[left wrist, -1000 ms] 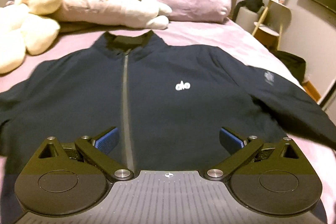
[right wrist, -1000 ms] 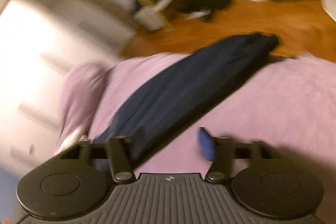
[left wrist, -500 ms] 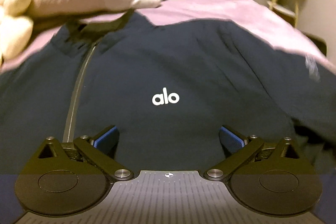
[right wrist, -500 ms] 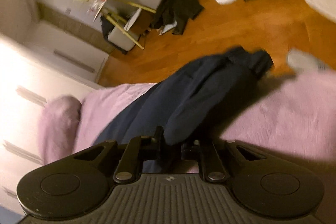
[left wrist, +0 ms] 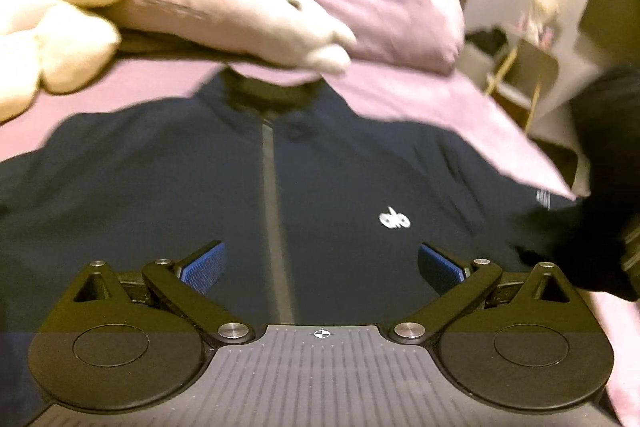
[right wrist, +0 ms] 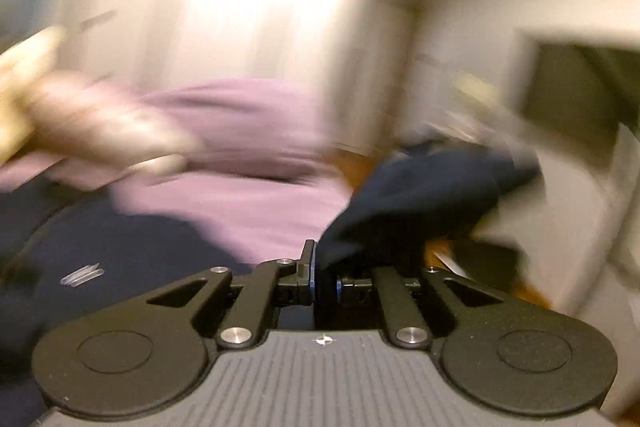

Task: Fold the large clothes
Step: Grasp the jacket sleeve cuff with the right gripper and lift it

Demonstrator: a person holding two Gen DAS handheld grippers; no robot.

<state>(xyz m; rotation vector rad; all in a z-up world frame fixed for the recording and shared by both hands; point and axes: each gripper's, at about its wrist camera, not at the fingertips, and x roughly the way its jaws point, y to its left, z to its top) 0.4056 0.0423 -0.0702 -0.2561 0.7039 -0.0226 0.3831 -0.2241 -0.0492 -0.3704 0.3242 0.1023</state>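
Since a second ago the right tongs (right wrist: 324, 281) have closed on the jacket's sleeve (right wrist: 420, 195) and lifted it — left tongs (left wrist: 320, 263) gape over the jacket (left wrist: 160, 195) chest, so the sleeve lies to their right.

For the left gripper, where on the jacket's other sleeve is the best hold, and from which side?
Probably the cuff end of the sleeve that runs off the picture's left edge, approached from outside the jacket. It lies flat and spread, so pinching that end lets the open left gripper sweep it across the zip.
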